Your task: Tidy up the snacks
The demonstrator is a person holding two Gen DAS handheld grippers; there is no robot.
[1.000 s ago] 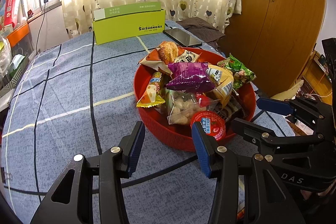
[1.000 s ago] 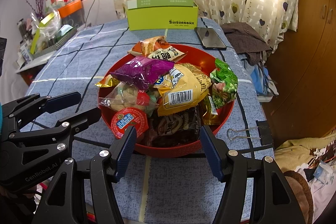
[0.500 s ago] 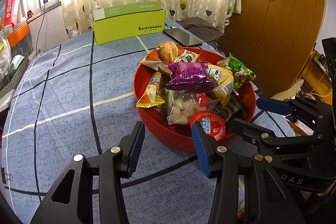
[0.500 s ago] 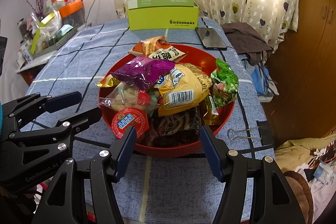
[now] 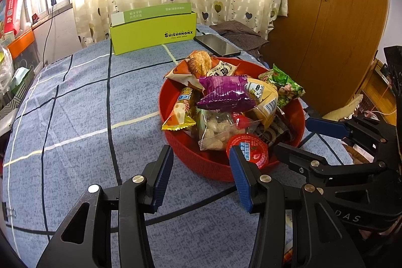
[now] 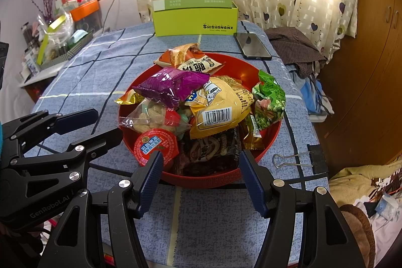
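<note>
A red bowl (image 5: 191, 151) (image 6: 272, 138) sits on the blue checked tablecloth, heaped with snack packets. On top lie a purple packet (image 5: 226, 92) (image 6: 173, 84), a yellow bag with a barcode (image 6: 218, 107) and a green packet (image 6: 268, 97). A clear bag of peanuts (image 5: 216, 127) and a red-lidded jelly cup (image 5: 248, 147) (image 6: 155, 145) rest at the near rim. My left gripper (image 5: 201, 167) is open and empty just short of the bowl's near left side. My right gripper (image 6: 201, 165) is open and empty too, its fingers framing the near rim without touching it.
A lime-green box (image 5: 153, 34) (image 6: 196, 16) stands at the table's far edge, with a dark phone (image 6: 252, 45) beside it. A binder clip (image 6: 294, 157) lies right of the bowl. Crumpled cloth (image 6: 296, 47) and a wooden wardrobe (image 5: 326, 16) are on the right, shelf clutter (image 6: 55, 29) on the left.
</note>
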